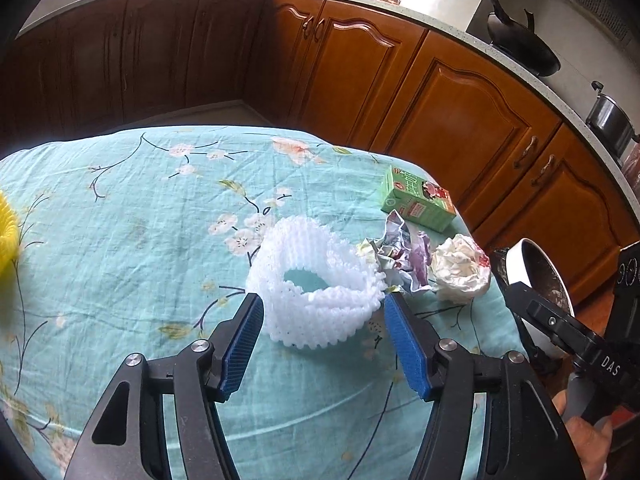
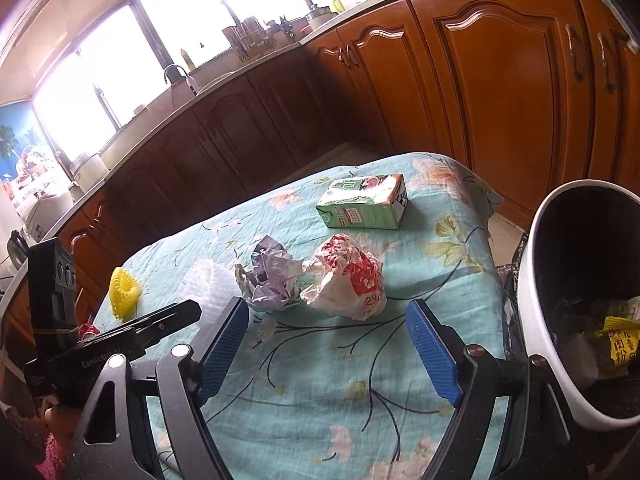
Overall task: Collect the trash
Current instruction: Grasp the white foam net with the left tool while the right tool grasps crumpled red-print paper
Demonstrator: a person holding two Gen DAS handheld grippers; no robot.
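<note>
Left wrist view: the left tongs (image 1: 322,316) stand spread at the lower centre, blue pads on either side of the near edge of a white foam net (image 1: 316,300) without pressing it. The net lies on a counter (image 1: 120,220) covered by a turquoise cloth printed with blossoms and dark twigs. Right of the net lie a crumpled paper ball (image 1: 396,256) and a white wadded bag (image 1: 462,274), with a green carton (image 1: 418,200) beyond them near the cloth's far right edge. A yellow foam net (image 1: 8,232) shows at the left edge of the frame. Brown wooden cabinets (image 1: 400,76) run across the upper frame under a pale worktop carrying a black wok (image 1: 520,44) and a steel pot (image 1: 610,120).

Right wrist view: the right tongs (image 2: 326,328) are spread wide at the lower centre, nothing between them but cloth. Just past their tips sit the paper ball (image 2: 270,280) and the red-and-white bag (image 2: 348,280), touching; the carton (image 2: 364,202) lies further up. The white net (image 2: 208,280) and yellow net (image 2: 124,290) lie at centre left (the left tongs partly cover the white one). A white bin (image 2: 536,280) with trash inside fills the right edge. Bright windows (image 2: 120,60) glare at the upper left above a sink tap (image 2: 180,72).
</note>
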